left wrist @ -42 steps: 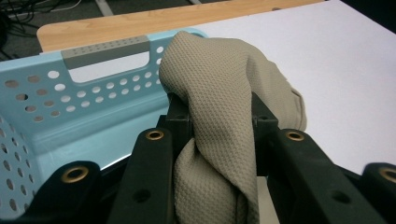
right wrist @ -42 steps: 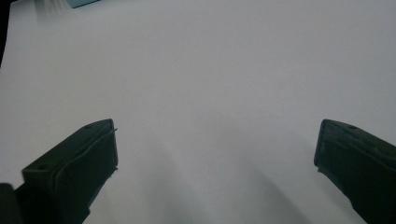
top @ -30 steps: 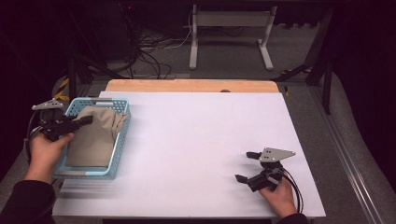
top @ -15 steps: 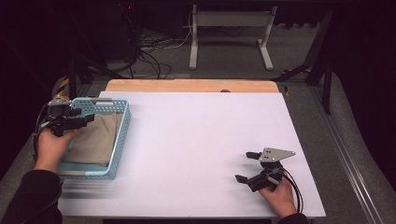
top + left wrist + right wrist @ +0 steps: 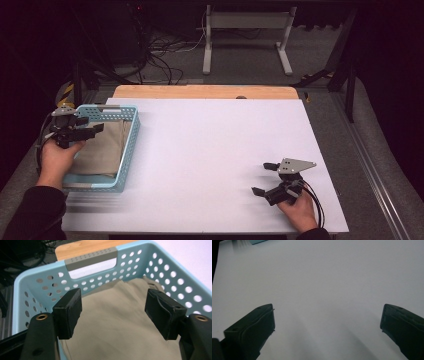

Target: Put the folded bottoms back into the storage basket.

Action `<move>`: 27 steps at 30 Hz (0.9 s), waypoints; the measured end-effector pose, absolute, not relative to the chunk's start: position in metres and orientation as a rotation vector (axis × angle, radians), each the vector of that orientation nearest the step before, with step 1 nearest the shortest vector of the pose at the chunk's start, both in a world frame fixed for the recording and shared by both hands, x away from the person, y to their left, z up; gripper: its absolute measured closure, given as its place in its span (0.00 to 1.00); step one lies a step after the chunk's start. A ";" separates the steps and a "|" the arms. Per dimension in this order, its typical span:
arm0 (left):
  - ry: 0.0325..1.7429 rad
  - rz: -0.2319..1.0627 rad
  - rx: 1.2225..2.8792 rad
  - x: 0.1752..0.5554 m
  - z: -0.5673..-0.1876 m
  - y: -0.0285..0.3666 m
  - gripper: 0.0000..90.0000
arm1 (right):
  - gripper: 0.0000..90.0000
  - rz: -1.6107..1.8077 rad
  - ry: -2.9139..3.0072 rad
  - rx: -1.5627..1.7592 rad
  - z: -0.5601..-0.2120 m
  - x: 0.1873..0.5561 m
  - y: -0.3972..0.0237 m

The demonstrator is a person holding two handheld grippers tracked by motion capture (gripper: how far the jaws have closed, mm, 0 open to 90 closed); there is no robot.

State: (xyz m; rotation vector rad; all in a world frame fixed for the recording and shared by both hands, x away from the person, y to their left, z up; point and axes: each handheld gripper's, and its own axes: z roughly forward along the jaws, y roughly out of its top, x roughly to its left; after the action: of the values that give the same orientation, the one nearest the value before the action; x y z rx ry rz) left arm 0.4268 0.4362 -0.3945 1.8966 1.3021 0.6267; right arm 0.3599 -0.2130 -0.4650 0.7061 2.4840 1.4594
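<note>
Your left gripper (image 5: 92,131) hovers over the near-left corner of the table, its jaws just opened, with nothing pinched between them. Beneath it the folded beige cloth (image 5: 117,322) lies inside the blue basket (image 5: 131,145). If you pull away low, a pad could snag a fold and drag the cloth up over the rim; whether a pad brushes the fabric is hard to judge here. Your right gripper (image 5: 267,178) rests spread wide and empty near the near-right corner.
</note>
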 end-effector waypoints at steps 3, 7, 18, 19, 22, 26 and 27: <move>1.293 0.631 1.892 0.424 -0.389 0.434 0.33 | 0.00 1.457 2.485 0.706 -0.465 0.360 -0.213; 1.277 0.641 1.887 0.418 -0.382 0.429 0.32 | 0.00 1.454 2.485 0.707 -0.465 0.360 -0.213; 1.251 0.647 1.846 0.397 -0.364 0.423 0.31 | 0.00 1.462 2.493 0.697 -0.465 0.360 -0.213; 1.246 0.649 1.850 0.395 -0.363 0.423 0.31 | 0.00 1.463 2.493 0.696 -0.465 0.360 -0.213; 1.253 0.620 1.826 0.390 -0.361 0.421 0.31 | 0.00 1.465 2.493 0.698 -0.465 0.360 -0.213; 1.236 0.613 1.824 0.383 -0.356 0.419 0.30 | 0.00 1.473 2.492 0.709 -0.465 0.360 -0.213; 1.233 0.615 1.820 0.382 -0.355 0.418 0.30 | 0.00 1.470 2.492 0.706 -0.465 0.361 -0.213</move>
State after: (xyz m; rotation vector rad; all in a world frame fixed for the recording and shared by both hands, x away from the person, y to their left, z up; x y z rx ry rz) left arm 0.3819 0.4180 -0.3553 1.8198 1.2333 0.6152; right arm 0.3605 -0.2132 -0.4649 0.7055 2.4919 1.4697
